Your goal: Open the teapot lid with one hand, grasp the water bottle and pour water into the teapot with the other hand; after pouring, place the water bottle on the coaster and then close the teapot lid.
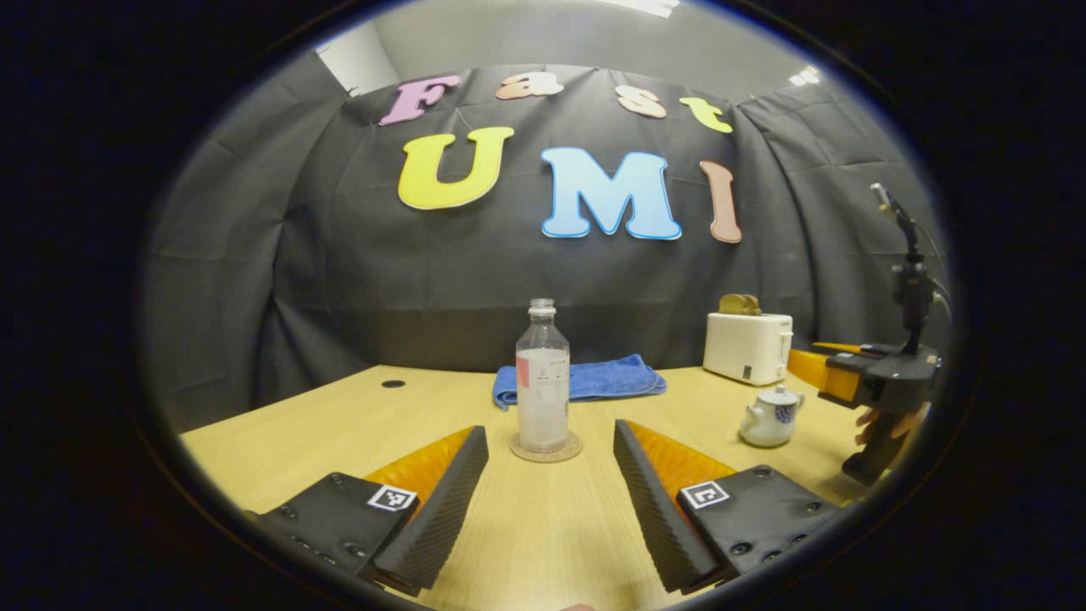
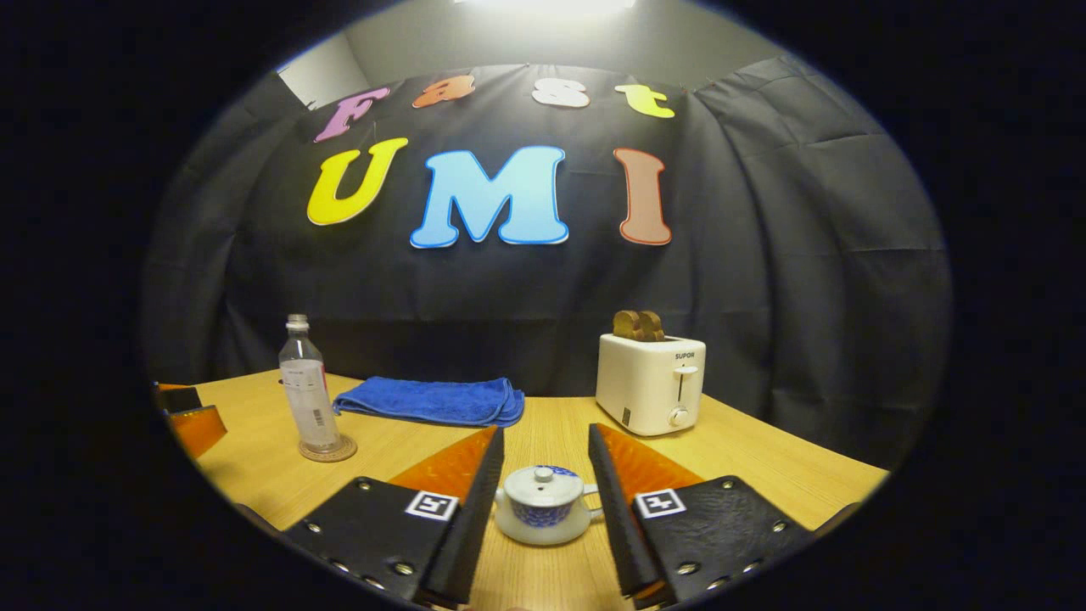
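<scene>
**Both grippers open, bottle on its coaster, teapot lid on**

So here's the table (image 1: 280,441), light wood, pushed against the black cloth wall at the far side. Its left edge runs diagonally in the left gripper view, and there's a wide bare stretch of wood on that left side. In the right gripper view the right edge falls away just past the toaster (image 2: 650,383), with some bare wood near it.

The left gripper (image 1: 551,496) has its fingers spread wide, holding nothing. The bottle (image 1: 542,386) stands upright straight ahead, beyond the fingertips and not touched. It's clear plastic, no cap that I can see, looks partly filled, with a label on it. It sits on a round coaster (image 1: 546,450). Behind it lies a folded blue towel (image 1: 607,378) at the far side.

The right gripper (image 2: 545,475) is open too, gripping nothing. The teapot (image 2: 543,504) sits between its fingers, with gaps both sides as far as I can tell. Small white pot, blue pattern, lid (image 2: 541,484) on with its knob up. In the left gripper view the teapot is off to the right, near the toaster, with the right gripper and the hand (image 1: 887,420) holding it just beside.

Toaster has two slices poking up.
</scene>
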Demonstrator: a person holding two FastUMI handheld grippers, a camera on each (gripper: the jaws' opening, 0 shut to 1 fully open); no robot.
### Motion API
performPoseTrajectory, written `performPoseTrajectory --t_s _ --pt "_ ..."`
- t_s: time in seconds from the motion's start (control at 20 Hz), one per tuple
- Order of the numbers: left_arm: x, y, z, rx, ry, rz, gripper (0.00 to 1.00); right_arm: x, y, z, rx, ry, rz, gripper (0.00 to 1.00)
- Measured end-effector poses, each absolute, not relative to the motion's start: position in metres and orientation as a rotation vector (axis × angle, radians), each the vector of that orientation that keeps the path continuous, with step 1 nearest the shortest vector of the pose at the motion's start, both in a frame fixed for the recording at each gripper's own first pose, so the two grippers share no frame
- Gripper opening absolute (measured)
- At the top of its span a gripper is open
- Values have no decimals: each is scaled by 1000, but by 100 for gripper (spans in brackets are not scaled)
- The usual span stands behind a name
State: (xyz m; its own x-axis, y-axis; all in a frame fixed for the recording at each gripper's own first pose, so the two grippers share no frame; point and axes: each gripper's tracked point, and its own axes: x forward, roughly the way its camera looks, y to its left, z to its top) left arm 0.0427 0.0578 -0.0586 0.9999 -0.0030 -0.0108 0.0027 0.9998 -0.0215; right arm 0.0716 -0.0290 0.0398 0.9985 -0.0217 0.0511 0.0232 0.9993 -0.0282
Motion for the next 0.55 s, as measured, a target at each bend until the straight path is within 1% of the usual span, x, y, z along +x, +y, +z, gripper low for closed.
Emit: performPoseTrajectory --t_s 0.05,0.1,0.2,0.35,0.45,0.55 --pt "39 53 -58 -19 4 -7 100 49 -27 35 -32 -56 -23 76" --pt "33 47 -63 -11 5 -4 100 31 -25 30 -34 -54 -23 80" --pt "24 33 -69 -48 20 -18 100 4 -18 17 20 -22 -12 81" --pt "6 10 -64 -46 -2 -23 100 -2 4 2 56 28 35 81" --pt "-5 -2 -61 -45 -19 -10 100 -9 14 -3 51 31 50 81" --pt "-10 -11 -63 -15 -17 0 100 -15 20 4 36 -8 51 81"
